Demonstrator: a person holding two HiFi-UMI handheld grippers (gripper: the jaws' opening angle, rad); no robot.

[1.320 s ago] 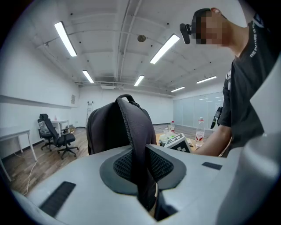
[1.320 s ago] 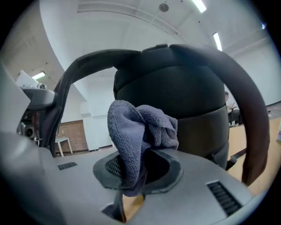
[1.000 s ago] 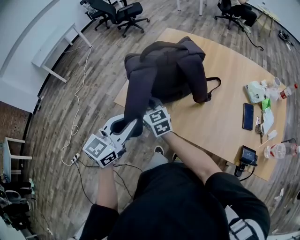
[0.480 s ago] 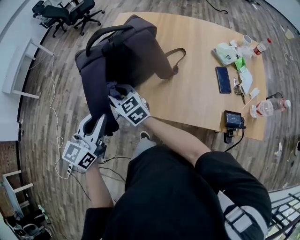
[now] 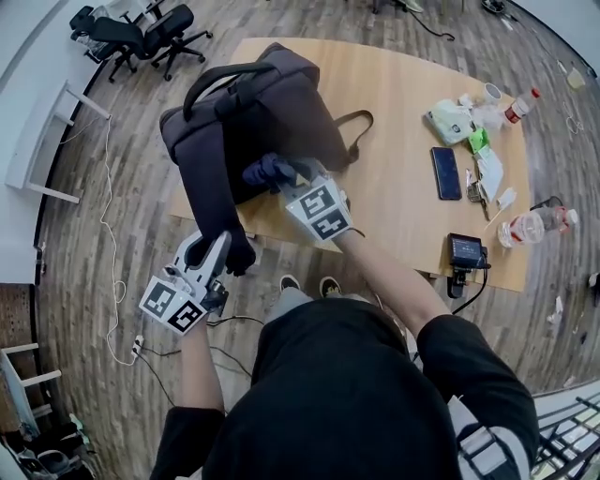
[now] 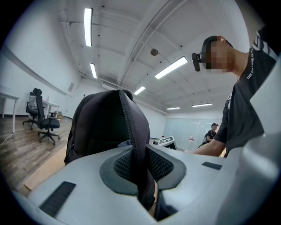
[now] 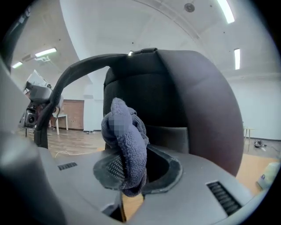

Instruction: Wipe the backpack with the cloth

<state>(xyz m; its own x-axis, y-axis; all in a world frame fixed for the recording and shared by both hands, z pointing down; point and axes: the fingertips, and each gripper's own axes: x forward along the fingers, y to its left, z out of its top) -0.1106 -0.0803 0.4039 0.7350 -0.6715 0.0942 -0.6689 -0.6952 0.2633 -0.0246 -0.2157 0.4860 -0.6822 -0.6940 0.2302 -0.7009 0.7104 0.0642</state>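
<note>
Since a second ago: right gripper (image 5: 284,184) and its cloth (image 5: 266,171) carried sideways over the dark back panel of the backpack (image 5: 253,103), away from the held strap (image 5: 214,202) and toward the panel's middle. Left gripper (image 5: 232,255) much where it was, below the table's near edge.

Backpack upright at the near left corner of the table (image 5: 403,131), base close to the near edge, held strap stretched out past that edge over the floor (image 5: 94,244). Open wood to the right of the bag as far as the clutter at the table's right end. Bare floor to the left, crossed by a white cable (image 5: 111,187).

Left jaws clenched on the strap's lower end, webbing pinched between the pads (image 6: 164,165). Right jaws clamped on the bunched cloth, folds bulging above the pads (image 7: 112,167), touching the panel as far as the head view shows.

Count: one backpack, one cloth, two straps (one held, one loose strap (image 5: 354,127) on the table), one carry handle (image 5: 220,77), one phone (image 5: 446,172), two bottles (image 5: 539,223), two office chairs (image 5: 169,28).
</note>
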